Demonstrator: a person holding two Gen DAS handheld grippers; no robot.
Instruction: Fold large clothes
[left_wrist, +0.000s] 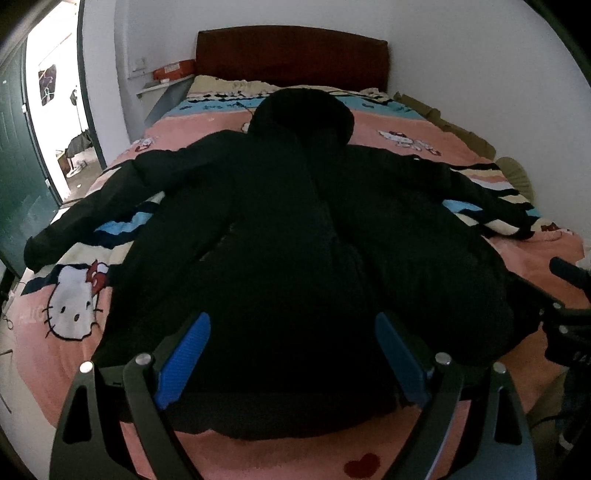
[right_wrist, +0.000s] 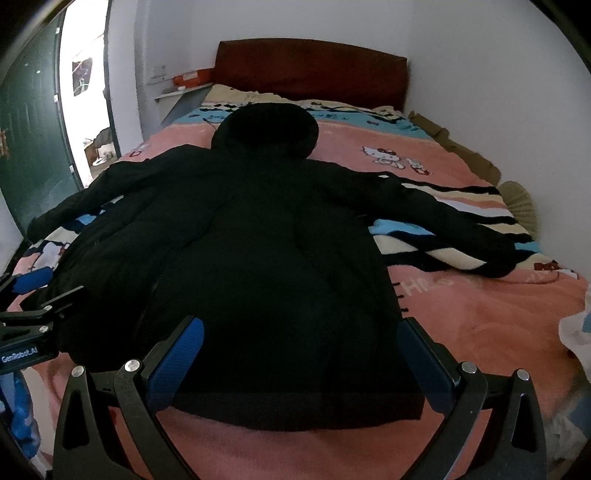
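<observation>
A black hooded coat (left_wrist: 280, 229) lies spread, sleeves out, on my pink cartoon-cat blanket (right_wrist: 461, 306). Both my left gripper (left_wrist: 291, 354) and right gripper (right_wrist: 299, 362) hover at its hem, fingers released.

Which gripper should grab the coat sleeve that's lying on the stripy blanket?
Probably the right gripper. It is open at the black coat's hem on the side where that sleeve stretches across the striped blanket. The left gripper sits farther over.

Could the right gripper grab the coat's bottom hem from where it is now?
Probably yes. The right gripper is open, the coat's hem lies flat just ahead between its jaws, and nothing sits in between.
</observation>
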